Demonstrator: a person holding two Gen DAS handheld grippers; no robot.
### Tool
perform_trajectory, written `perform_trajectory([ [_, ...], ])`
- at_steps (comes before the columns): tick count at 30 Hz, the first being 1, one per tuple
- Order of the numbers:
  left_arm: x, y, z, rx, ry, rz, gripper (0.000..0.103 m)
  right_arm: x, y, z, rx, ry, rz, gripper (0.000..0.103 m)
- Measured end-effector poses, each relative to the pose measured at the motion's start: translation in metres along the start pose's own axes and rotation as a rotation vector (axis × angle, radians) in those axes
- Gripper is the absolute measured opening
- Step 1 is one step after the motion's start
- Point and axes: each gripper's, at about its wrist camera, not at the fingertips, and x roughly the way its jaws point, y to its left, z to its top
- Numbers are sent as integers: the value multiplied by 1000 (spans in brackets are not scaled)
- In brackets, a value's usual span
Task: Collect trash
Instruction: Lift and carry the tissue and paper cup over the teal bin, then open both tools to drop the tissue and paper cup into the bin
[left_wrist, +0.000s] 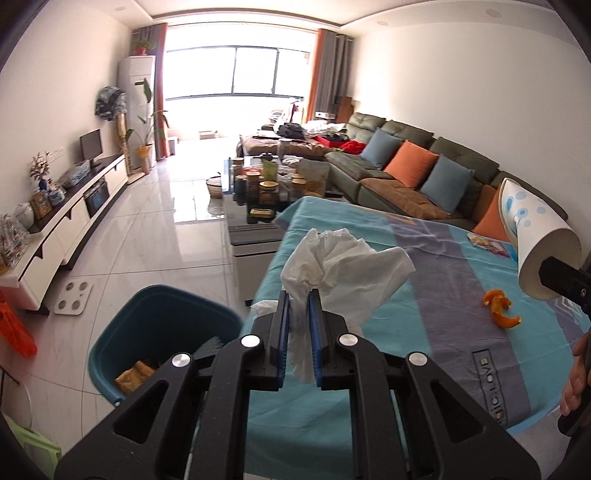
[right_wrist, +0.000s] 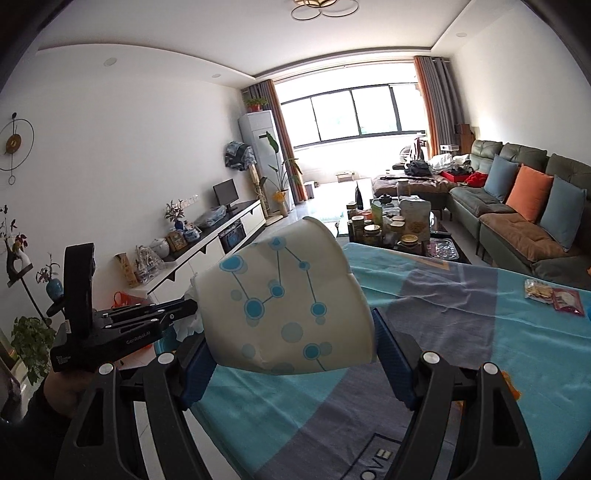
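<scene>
Tissue (left_wrist: 343, 269), crumpled and white, is sitting pinched in the left gripper (left_wrist: 298, 317) above the table (left_wrist: 424, 332) edge, with the bin (left_wrist: 162, 332) on the floor below-left and orange peel (left_wrist: 500, 308) lying on the cloth. From the right wrist, the right gripper (right_wrist: 295, 354) is clasping a dotted paper cup (right_wrist: 284, 306) over the table, its wide-spread fingers (right_wrist: 391, 354) pressing its sides.

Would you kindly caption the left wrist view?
Left gripper pinches crumpled tissue above the teal bin; orange peel remains on the table.
</scene>
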Motion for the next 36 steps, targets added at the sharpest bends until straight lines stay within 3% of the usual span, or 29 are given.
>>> perform_trajectory([
  [8,-17,66,-12,-69,9,88,11,50,37,16,-51,44,69,75],
  [20,-12,154,-41,-148,85,217,11,148,99,24,-171,203,157,75],
  [36,43,193,-57,-232,183,276,12,254,160,14,-313,443,182,75],
])
